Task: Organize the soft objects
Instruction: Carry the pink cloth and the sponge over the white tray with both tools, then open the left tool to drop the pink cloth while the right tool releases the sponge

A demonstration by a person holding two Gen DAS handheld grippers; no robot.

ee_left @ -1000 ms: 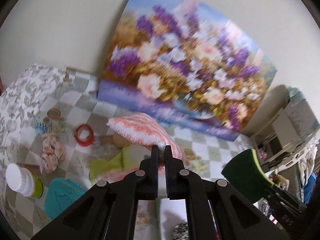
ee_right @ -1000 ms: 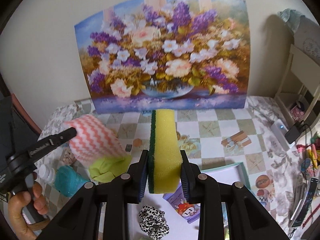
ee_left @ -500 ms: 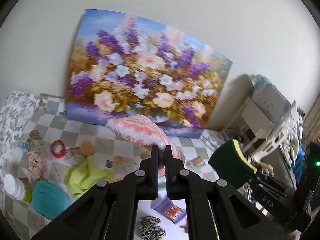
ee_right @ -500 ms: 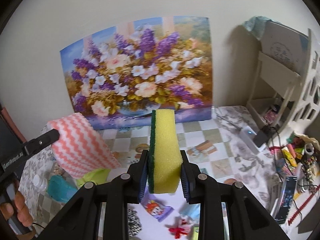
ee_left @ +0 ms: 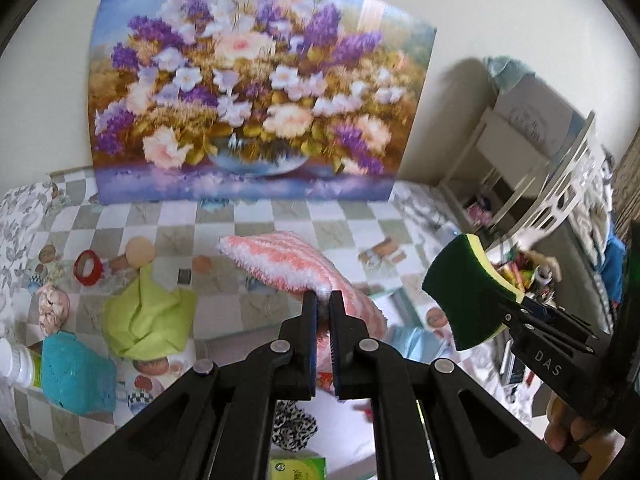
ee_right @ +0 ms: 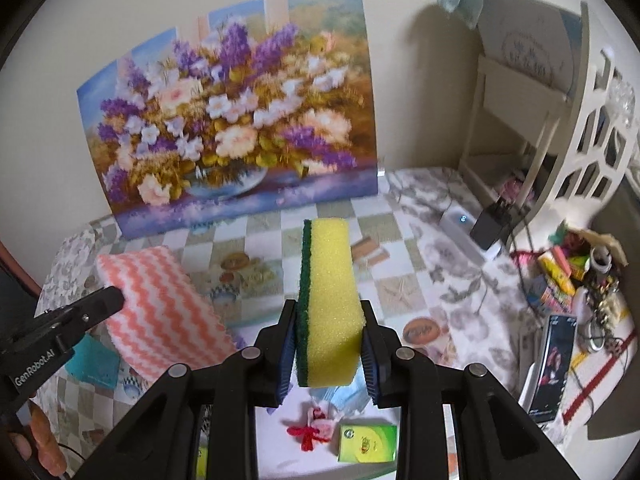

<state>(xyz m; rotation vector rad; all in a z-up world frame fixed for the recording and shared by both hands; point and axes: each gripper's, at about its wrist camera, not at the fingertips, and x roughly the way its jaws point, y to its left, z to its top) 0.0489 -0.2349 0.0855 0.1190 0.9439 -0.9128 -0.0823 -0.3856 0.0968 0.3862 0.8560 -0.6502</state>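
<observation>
My left gripper (ee_left: pixel 324 300) is shut on the edge of a pink and white zigzag cloth (ee_left: pixel 280 266), which hangs in the air above the table. From the right wrist the same cloth (ee_right: pixel 160 308) shows at the left, pinched by the left gripper (ee_right: pixel 114 296). My right gripper (ee_right: pixel 330 316) is shut on a yellow sponge with a green scouring side (ee_right: pixel 328 300), held upright. That sponge (ee_left: pixel 460 292) appears at the right of the left wrist view. A lime cloth (ee_left: pixel 148 316) and a teal cloth (ee_left: pixel 76 372) lie on the checked tablecloth (ee_left: pixel 280 220).
A large flower painting (ee_left: pixel 256 92) leans on the back wall. A white shelf unit (ee_right: pixel 560 120) with clutter stands at the right. A red ring (ee_left: pixel 88 266), a white bottle (ee_left: pixel 16 364), a leopard scrunchie (ee_left: pixel 294 426), a green box (ee_right: pixel 366 442) and a red bow (ee_right: pixel 306 434) lie on the table.
Both grippers have swung to the right with their loads; the painting has shifted left in both views and the shelf unit has come into view. Both grips are unchanged.
</observation>
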